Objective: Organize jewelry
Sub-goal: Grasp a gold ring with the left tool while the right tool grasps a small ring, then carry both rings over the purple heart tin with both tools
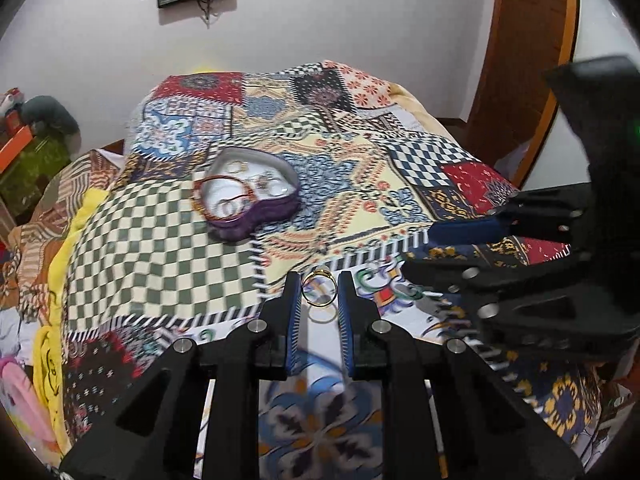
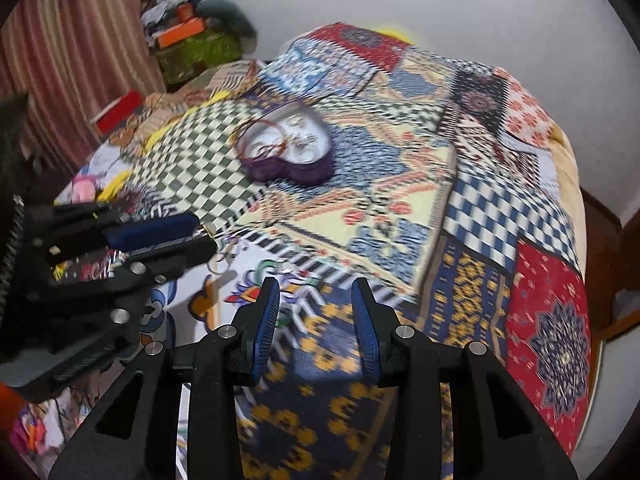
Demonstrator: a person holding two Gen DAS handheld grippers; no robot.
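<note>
My left gripper (image 1: 319, 284) is shut on a gold ring (image 1: 319, 289) and holds it just above the patchwork bedspread (image 1: 168, 248); its shadow lies below. A purple heart-shaped jewelry box (image 1: 248, 194) sits open further back to the left, with bangles and rings inside; it also shows in the right wrist view (image 2: 289, 148). My right gripper (image 2: 316, 292) is open and empty over the blue and yellow patch. The left gripper (image 2: 204, 236) appears at the left of that view, and the right gripper (image 1: 424, 240) at the right of the left wrist view.
The bedspread (image 2: 400, 208) covers the whole bed. A wooden headboard (image 1: 520, 60) stands at the right. Clutter and boxes (image 2: 192, 36) pile up beside a striped curtain (image 2: 80, 40) at the far left. A white wall is behind.
</note>
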